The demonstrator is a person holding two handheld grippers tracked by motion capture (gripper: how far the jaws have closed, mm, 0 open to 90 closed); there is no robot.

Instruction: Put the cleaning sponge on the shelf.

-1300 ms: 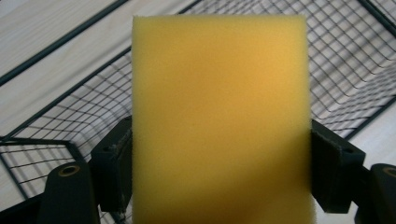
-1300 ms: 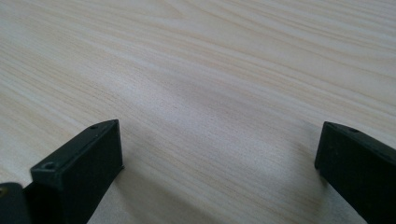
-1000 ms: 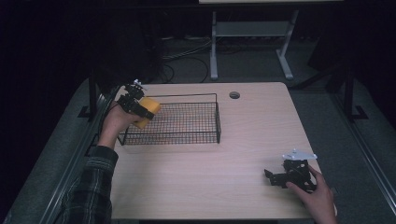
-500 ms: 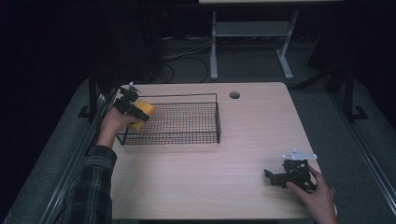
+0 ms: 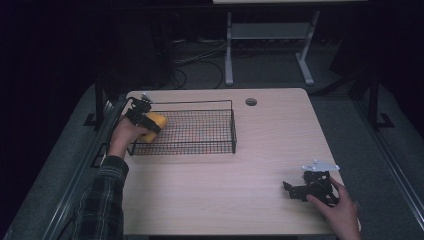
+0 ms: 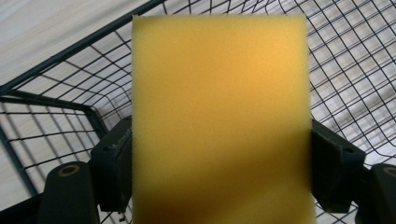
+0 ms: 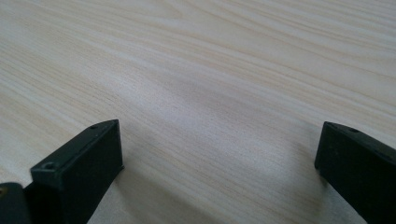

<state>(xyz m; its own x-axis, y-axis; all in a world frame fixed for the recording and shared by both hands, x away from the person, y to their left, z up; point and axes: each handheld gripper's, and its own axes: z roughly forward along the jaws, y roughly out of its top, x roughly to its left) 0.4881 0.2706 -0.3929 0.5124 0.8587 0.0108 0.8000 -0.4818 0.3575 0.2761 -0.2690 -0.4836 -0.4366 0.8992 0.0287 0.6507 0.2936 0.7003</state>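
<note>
A yellow sponge (image 5: 154, 123) is clamped in my left gripper (image 5: 146, 119) at the left end of the black wire basket (image 5: 200, 148). In the left gripper view the sponge (image 6: 219, 116) stands between the two black jaws, with the basket (image 6: 56, 93) mesh and rim behind it. My right gripper (image 5: 298, 190) rests on the table near the front right corner, held by a hand. Its jaws stand wide apart over bare wood (image 7: 210, 93) with nothing between them.
The light wooden table (image 5: 225, 195) has a round cable hole (image 5: 251, 102) near its back edge. A white stand (image 5: 265, 45) and cables lie on the dark floor behind the table.
My left gripper has carried the sponge a little downward and toward the near left part of the basket. The right gripper has stayed still.
</note>
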